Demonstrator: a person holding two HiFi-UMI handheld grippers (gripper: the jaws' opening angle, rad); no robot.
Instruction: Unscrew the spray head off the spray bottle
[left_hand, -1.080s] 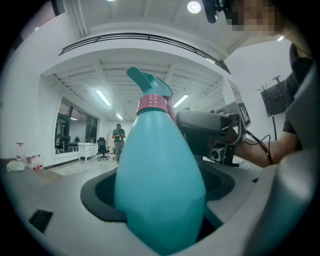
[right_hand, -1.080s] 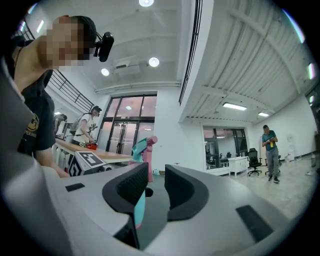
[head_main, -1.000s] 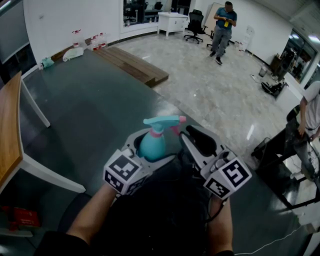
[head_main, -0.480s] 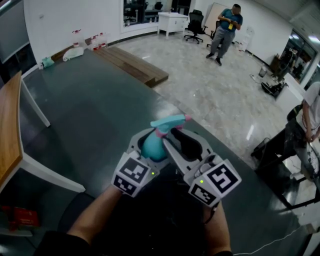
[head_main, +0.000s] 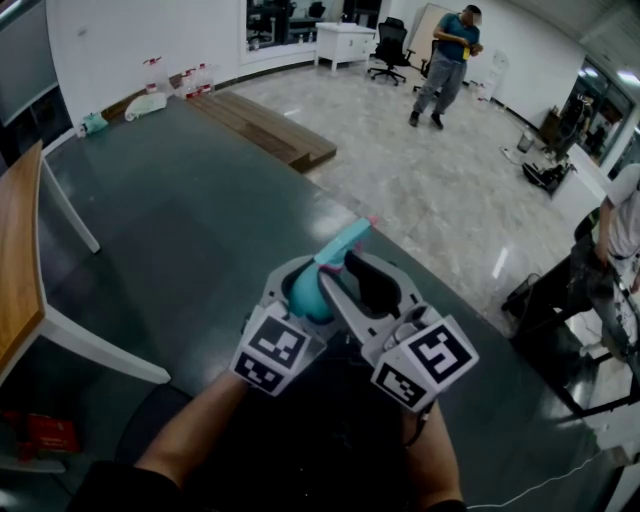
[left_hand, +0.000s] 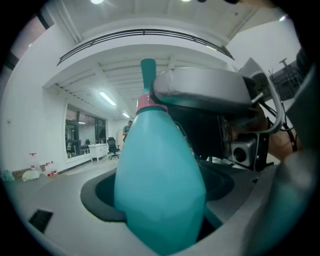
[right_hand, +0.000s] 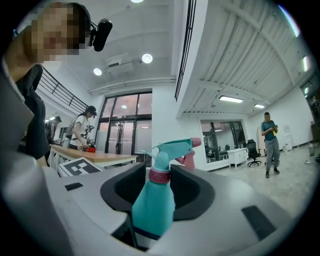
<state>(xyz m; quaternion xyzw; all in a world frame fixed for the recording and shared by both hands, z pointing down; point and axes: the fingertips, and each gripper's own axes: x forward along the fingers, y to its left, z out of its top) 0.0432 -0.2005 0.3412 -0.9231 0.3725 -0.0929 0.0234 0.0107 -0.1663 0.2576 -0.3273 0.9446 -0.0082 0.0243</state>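
Observation:
In the head view a teal spray bottle (head_main: 306, 292) tilts away from me over the dark table, its teal spray head (head_main: 340, 243) with a pink nozzle pointing up and to the right. My left gripper (head_main: 303, 288) is shut on the bottle's body (left_hand: 157, 185). My right gripper (head_main: 352, 272) reaches in from the right at the neck. In the right gripper view the pink collar (right_hand: 160, 175) and spray head (right_hand: 172, 148) stand between the jaws, which are opening with room on both sides. The bottle's base is hidden by the jaws.
The dark green table (head_main: 180, 230) stretches away to the left, with small bottles (head_main: 150, 100) at its far corner. A wooden table (head_main: 20, 260) stands at the left and a low wooden platform (head_main: 265, 130) on the floor beyond. One person (head_main: 440, 60) walks far off; another person (head_main: 620, 230) stands at the right.
The right gripper came in from beside the bottle onto its neck. The spray head has swung from pointing sideways to pointing up and away, and both grippers shifted slightly right.

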